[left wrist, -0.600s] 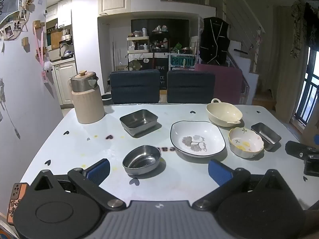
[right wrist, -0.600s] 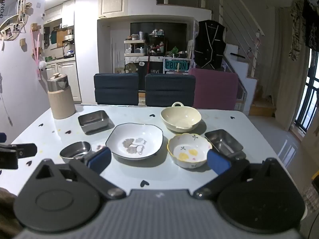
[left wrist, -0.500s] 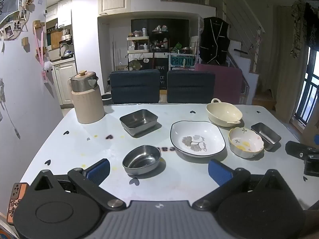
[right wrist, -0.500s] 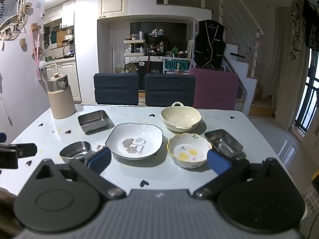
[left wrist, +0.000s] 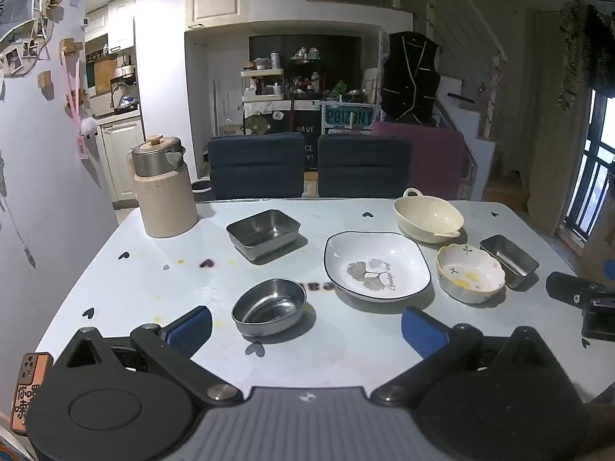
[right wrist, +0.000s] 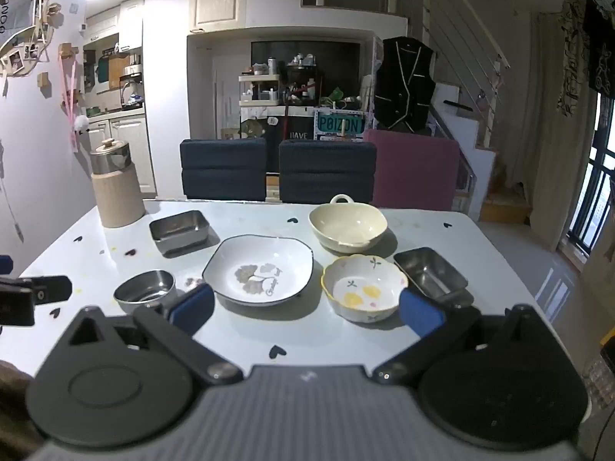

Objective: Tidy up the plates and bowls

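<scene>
Both tongs are spread wide and empty above the near edge of the surface (left wrist: 153, 280): the left tongs (left wrist: 305, 326) are centred on the round steel bowl (left wrist: 269, 306) just ahead, the right tongs (right wrist: 305, 309) face the flowered bowl (right wrist: 363, 288), with the white plate (right wrist: 258, 269) between them.

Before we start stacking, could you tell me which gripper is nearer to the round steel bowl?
Left. The left gripper has the round steel bowl just ahead between its open fingers; the right gripper sits further right, facing the flowered bowl.

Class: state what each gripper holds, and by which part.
Nothing is held. The left gripper and right gripper are open above the table.
</scene>
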